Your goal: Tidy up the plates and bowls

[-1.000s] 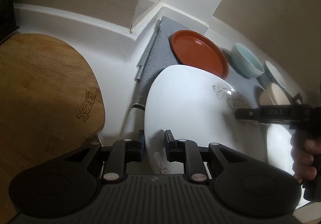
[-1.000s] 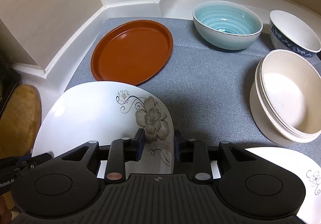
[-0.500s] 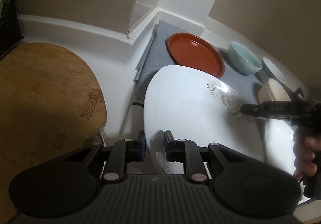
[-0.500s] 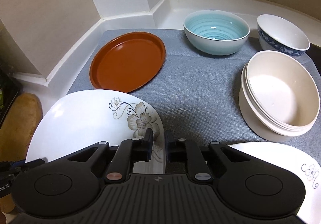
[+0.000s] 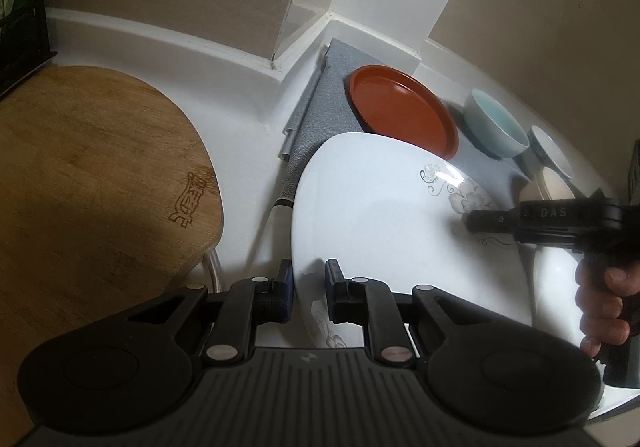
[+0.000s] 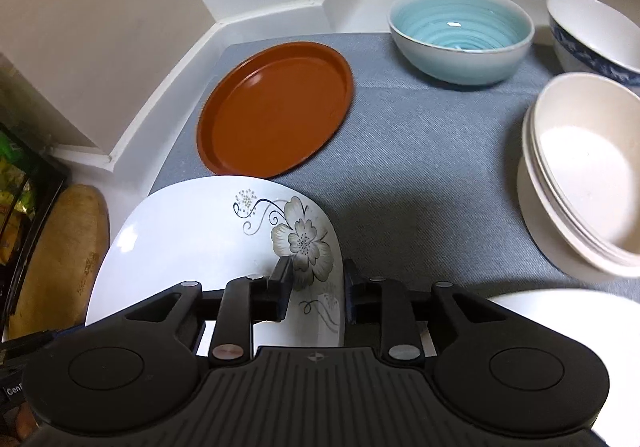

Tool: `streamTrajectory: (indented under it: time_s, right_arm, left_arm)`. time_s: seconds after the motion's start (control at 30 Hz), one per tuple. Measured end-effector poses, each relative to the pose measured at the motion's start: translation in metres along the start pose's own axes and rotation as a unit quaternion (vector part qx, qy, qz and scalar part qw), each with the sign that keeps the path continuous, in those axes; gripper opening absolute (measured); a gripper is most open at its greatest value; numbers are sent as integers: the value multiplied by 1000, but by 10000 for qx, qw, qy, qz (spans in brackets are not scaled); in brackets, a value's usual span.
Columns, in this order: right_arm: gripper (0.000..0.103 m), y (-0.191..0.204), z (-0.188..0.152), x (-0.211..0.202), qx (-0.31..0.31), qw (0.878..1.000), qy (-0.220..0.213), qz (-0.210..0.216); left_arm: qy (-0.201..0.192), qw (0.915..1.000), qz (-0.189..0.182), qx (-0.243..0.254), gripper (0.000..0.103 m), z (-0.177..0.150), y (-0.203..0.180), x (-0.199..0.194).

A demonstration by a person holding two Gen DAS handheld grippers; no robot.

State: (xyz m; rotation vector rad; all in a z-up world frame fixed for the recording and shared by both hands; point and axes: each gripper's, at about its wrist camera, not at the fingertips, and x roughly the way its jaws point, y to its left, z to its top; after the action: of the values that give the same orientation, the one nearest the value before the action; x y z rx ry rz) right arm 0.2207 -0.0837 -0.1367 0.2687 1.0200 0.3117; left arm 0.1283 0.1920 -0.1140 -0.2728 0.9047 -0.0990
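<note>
Right wrist view: flat plate [image 6: 276,111] lies on the mat [image 6: 420,167], behind the flowered plate [image 6: 208,243]; two bowls [image 6: 460,31] stand behind and right; stacked bowls [image 6: 584,175] right; cutting board [image 6: 60,259] left.

Left hand-held gripper [image 5: 308,289] is clamping the near rim of the white floral plate [image 5: 384,215], jaws closing in slightly. Right hand-held gripper [image 5: 474,221] is reaching in over the plate's flower print, a hand [image 5: 604,303] gripping its handle. Red plate [image 5: 400,115] and teal bowl [image 5: 494,125] are sitting behind on the grey mat [image 5: 320,119]. Wooden cutting board [image 5: 92,183] is lying left on the table [image 5: 244,107].
</note>
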Motion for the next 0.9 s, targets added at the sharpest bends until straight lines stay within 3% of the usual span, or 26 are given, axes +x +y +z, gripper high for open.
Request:
streamTrajectory:
  time_s: [0.4, 0.9]
  right_arm:
    - [20, -3, -13, -22, 324, 9987, -346, 161]
    - [19, -48, -57, -104, 1146, 9878, -1048, -151]
  left_arm:
    - [-144, 9999, 24, 29, 16, -2, -2, -18]
    - [-227, 9953, -514, 789, 16, -11, -68, -37]
